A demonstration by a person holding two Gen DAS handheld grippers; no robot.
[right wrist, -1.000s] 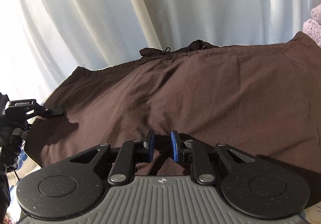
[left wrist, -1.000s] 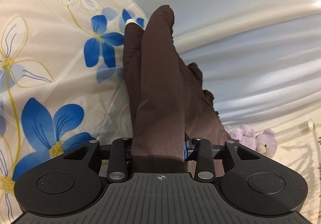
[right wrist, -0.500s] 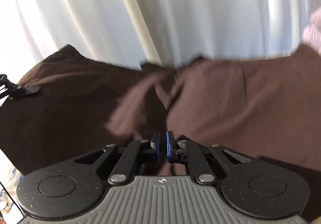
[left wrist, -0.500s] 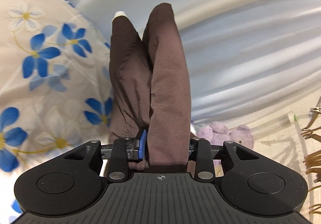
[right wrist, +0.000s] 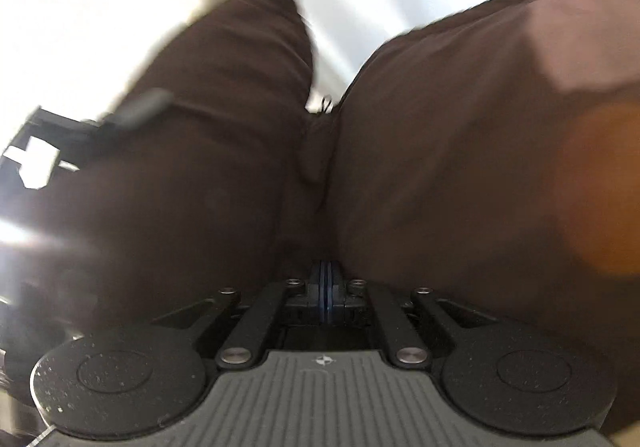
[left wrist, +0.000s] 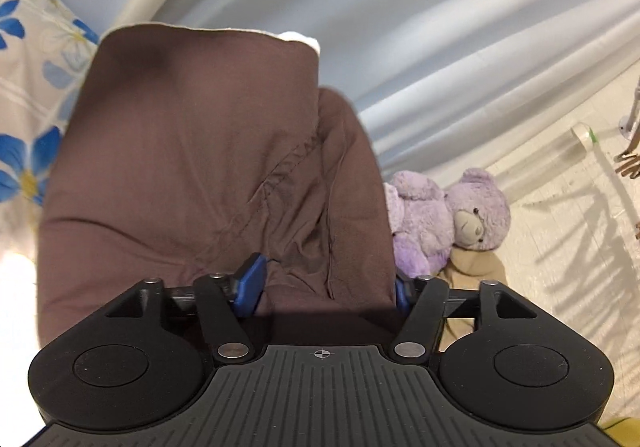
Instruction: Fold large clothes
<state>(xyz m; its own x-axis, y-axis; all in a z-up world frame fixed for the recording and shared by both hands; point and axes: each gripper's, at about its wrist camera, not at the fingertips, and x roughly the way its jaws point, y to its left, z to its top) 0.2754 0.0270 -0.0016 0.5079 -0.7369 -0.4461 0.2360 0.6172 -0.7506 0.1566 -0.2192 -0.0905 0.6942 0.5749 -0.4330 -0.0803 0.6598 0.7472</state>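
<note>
A large dark brown garment [left wrist: 192,175] hangs bunched in front of my left gripper [left wrist: 324,283]. Its blue pads stand wide apart with a thick fold of the cloth between them; the right pad is mostly hidden by cloth. In the right wrist view the same brown garment [right wrist: 440,151] fills the frame, blurred and lifted in two lobes. My right gripper [right wrist: 327,293] has its blue pads pressed together on the cloth's edge. The left gripper's body [right wrist: 80,127] shows dimly at the left of that view.
A floral bedsheet [left wrist: 28,95] lies at the left. Pale blue curtains [left wrist: 400,27] hang behind. A purple teddy bear [left wrist: 452,219] sits on a tiled floor [left wrist: 560,247] at the right.
Both grippers have lifted the garment; the cloth now spreads wider before the left gripper, whose pads have moved further apart. The right pads have closed fully and that view has swung upward, blurred.
</note>
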